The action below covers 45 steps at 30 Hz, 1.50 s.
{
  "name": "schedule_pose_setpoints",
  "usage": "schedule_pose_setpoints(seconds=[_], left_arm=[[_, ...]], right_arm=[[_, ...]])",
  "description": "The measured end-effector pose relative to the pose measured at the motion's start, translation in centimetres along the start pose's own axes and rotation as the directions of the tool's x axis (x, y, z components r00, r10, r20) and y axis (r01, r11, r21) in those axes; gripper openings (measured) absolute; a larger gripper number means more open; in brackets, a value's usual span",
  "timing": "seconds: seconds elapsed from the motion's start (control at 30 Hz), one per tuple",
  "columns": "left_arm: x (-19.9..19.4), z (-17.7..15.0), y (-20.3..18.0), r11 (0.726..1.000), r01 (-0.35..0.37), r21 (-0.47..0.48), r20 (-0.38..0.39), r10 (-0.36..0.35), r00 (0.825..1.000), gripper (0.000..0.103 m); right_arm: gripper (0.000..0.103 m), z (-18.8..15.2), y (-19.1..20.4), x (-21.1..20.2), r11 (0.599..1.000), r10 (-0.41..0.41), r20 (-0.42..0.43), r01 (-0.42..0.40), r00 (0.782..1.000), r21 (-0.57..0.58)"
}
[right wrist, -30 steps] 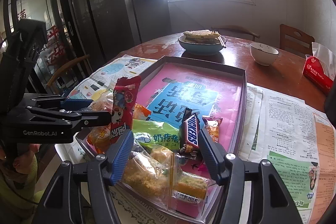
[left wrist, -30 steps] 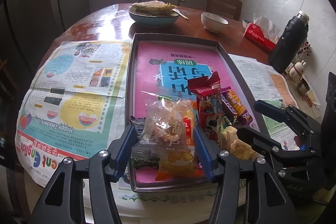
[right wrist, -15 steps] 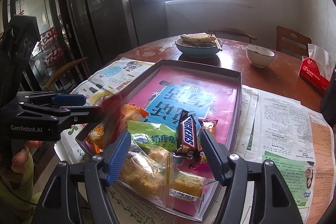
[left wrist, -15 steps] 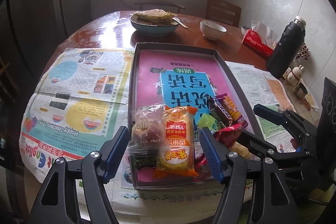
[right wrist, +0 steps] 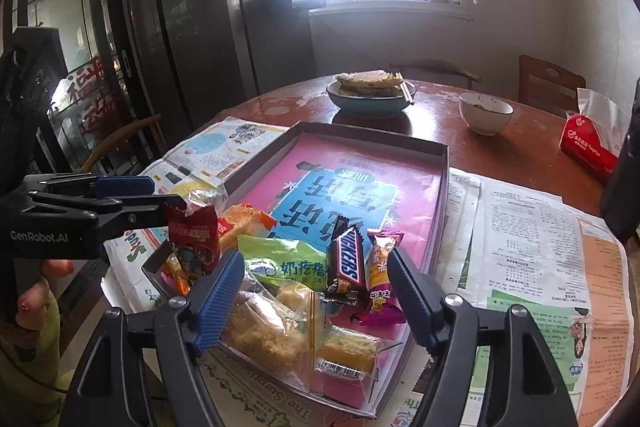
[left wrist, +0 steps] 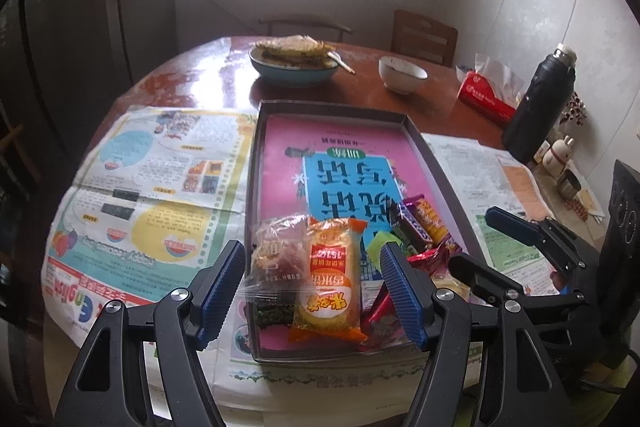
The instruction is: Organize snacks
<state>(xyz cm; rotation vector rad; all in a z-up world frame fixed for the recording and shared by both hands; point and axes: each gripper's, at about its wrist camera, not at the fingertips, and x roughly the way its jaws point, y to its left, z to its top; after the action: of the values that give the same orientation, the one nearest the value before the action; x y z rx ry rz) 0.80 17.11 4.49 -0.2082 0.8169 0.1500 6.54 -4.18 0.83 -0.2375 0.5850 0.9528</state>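
Snacks (right wrist: 304, 279) crowd tray (right wrist: 442, 195) between newspapers (right wrist: 532, 243), bowls (right wrist: 370, 99) behind.

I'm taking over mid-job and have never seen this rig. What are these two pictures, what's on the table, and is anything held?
There is no robot. A person holds a two-finger clamp in each hand, and a fisheye camera on each looks along its fingers. One picture looks out from the left gripper, the other from the right gripper; each also shows the other gripper at its edge. On the table lie newspapers and a tray of snacks: a Snickers, a green packet, an orange packet, a red packet and a clear bag. Both grippers are open at the tray's near end, and neither holds anything.
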Motion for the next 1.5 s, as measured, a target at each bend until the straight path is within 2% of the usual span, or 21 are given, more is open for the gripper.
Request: schedule_pose_setpoints(seconds=[0.03, 0.2, 0.33, 0.53, 0.67, 0.8, 1.0, 1.5], left_arm=[[-0.3, 0.0, -0.1, 1.0, -0.003, -0.001, 0.009, 0.003, 1.0, 0.077], [-2.1, -0.3, -0.5, 1.0, 0.007, -0.025, 0.052, -0.005, 0.999, 0.078], [-2.9, -1.2, -1.1, 0.999, 0.012, -0.048, 0.07, -0.008, 0.998, 0.08], [-3.0, -3.8, -3.1, 0.999, 0.021, -0.029, 0.033, -0.02, 0.999, 0.08], [-2.8, -5.5, -3.9, 1.0, 0.008, -0.024, 0.024, -0.008, 1.0, 0.08], [-2.2, -6.4, -4.0, 0.999, 0.001, -0.044, 0.0, -0.001, 1.0, 0.08], [-1.4, -7.0, -4.4, 0.999, -0.004, -0.04, -0.026, 0.003, 1.0, 0.08], [-1.2, -7.2, -5.3, 1.0, -0.011, 0.0, -0.037, 0.011, 0.999, 0.08]], right_arm=[[0.074, 0.0, 0.0, -0.3, 1.0, -0.003, 0.011, 0.003, 1.0, 0.002], [0.083, 0.0, -0.1, -2.7, 1.0, -0.019, 0.072, 0.019, 0.997, 0.009], [0.086, -0.2, -0.3, -4.3, 0.999, -0.036, 0.098, 0.035, 0.995, 0.016], [0.091, -1.8, -0.5, -6.4, 0.997, -0.068, 0.12, 0.064, 0.99, 0.035], [0.094, -3.3, -0.6, -7.0, 0.994, -0.093, 0.11, 0.085, 0.99, 0.075], [0.096, -4.8, -0.2, -7.5, 0.99, -0.133, 0.092, 0.128, 0.987, 0.066], [0.097, -6.3, 0.4, -7.7, 0.99, -0.137, 0.07, 0.134, 0.988, 0.044], [0.097, -6.3, 0.1, -7.2, 0.986, -0.159, 0.051, 0.156, 0.986, 0.065]])
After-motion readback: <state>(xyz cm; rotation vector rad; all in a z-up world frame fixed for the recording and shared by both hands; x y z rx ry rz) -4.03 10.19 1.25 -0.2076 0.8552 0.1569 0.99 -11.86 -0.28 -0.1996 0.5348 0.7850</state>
